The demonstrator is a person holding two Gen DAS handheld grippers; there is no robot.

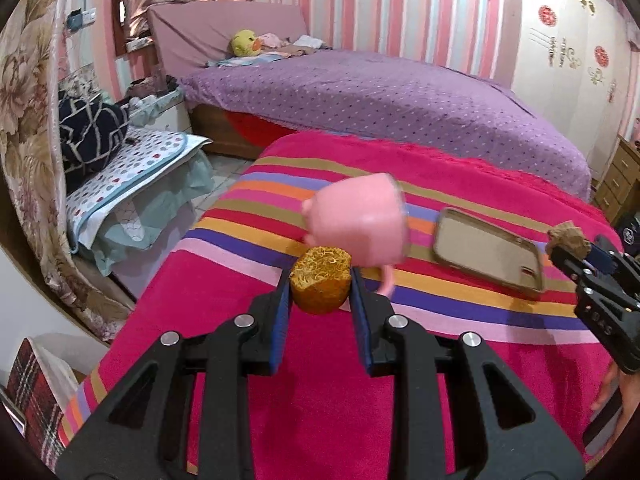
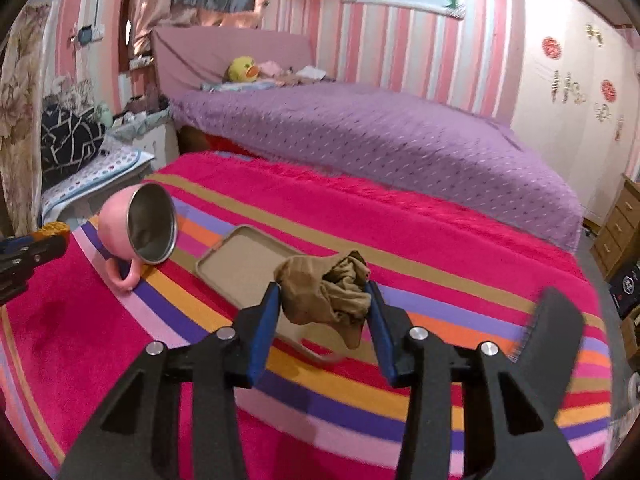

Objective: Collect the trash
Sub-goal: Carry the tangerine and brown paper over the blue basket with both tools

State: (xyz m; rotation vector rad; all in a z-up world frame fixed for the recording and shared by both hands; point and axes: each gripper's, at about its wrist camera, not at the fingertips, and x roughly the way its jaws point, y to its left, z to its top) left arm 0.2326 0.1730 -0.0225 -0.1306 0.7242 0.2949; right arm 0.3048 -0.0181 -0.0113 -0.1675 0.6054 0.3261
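Note:
My left gripper (image 1: 320,280) is shut on a round yellow-brown noodle-like puck (image 1: 320,280) and holds it above the striped pink blanket (image 1: 280,380). My right gripper (image 2: 324,300) is shut on a crumpled brown stocking (image 2: 324,296), also lifted above the blanket (image 2: 440,240). The right gripper with the stocking shows at the right edge of the left wrist view (image 1: 576,252). The left gripper's tip with the puck shows at the left edge of the right wrist view (image 2: 50,232).
A pink mug (image 2: 136,232) with a steel inside lies on its side on the blanket, also seen in the left wrist view (image 1: 360,220). A tan phone case (image 2: 248,268) lies beside it (image 1: 488,256). A purple bed (image 1: 380,96) lies behind; a wooden drawer unit (image 2: 624,220) stands at right.

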